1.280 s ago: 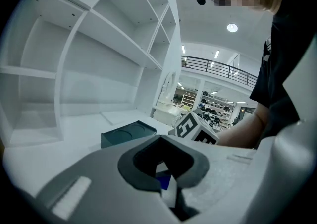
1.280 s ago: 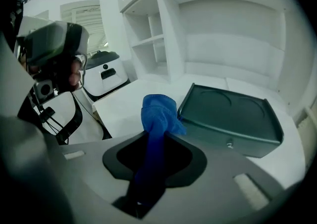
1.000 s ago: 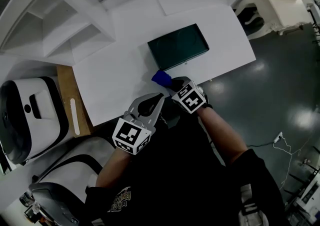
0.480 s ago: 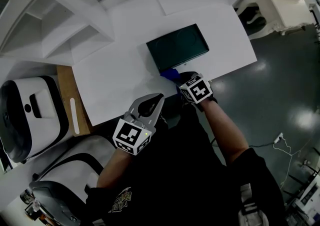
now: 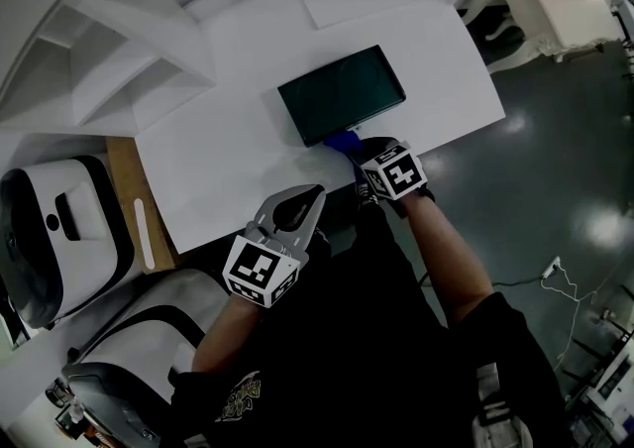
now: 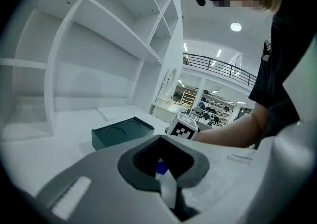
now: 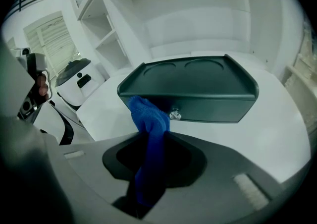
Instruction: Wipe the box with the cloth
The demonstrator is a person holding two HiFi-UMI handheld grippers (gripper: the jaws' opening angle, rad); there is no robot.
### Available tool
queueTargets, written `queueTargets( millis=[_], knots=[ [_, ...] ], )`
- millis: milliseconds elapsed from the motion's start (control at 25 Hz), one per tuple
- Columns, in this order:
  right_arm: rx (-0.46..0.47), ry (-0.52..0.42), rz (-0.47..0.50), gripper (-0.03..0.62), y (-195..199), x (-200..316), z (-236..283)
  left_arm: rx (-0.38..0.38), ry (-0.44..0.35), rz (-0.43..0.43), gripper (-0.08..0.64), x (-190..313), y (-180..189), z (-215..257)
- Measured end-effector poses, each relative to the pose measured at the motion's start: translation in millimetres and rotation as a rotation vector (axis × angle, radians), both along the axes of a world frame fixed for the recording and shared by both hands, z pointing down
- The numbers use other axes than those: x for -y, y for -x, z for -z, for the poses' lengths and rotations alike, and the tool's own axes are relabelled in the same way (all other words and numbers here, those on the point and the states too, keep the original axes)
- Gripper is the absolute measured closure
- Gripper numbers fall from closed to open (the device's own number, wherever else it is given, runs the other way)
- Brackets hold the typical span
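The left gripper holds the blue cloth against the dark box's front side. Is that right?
No: the right gripper holds the blue cloth against the dark box's front side, as the right gripper view shows.

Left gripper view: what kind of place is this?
Probably a big shop or showroom hall, not a home: beyond the white shelving there's a railed balcony, ceiling lights, and racks of goods.
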State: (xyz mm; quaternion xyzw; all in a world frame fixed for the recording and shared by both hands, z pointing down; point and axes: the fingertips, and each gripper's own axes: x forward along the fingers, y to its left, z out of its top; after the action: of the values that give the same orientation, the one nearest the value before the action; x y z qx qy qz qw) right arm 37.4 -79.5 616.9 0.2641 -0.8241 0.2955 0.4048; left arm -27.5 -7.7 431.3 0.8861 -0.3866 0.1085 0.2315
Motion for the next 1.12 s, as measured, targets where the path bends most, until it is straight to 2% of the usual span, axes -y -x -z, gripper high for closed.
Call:
queueTargets(
  millis=[720,1120],
  knots=[
    [-0.015,-0.003,-0.04,0.472,-56,31,2,-0.014,0.006,-0.041,0.56,28,-47,-3],
    [-0.028,0.003,-0.064,0.474,-93,58,-2,-0.019,0.018,-0.031,0.56,46,-70,-7]
  ],
)
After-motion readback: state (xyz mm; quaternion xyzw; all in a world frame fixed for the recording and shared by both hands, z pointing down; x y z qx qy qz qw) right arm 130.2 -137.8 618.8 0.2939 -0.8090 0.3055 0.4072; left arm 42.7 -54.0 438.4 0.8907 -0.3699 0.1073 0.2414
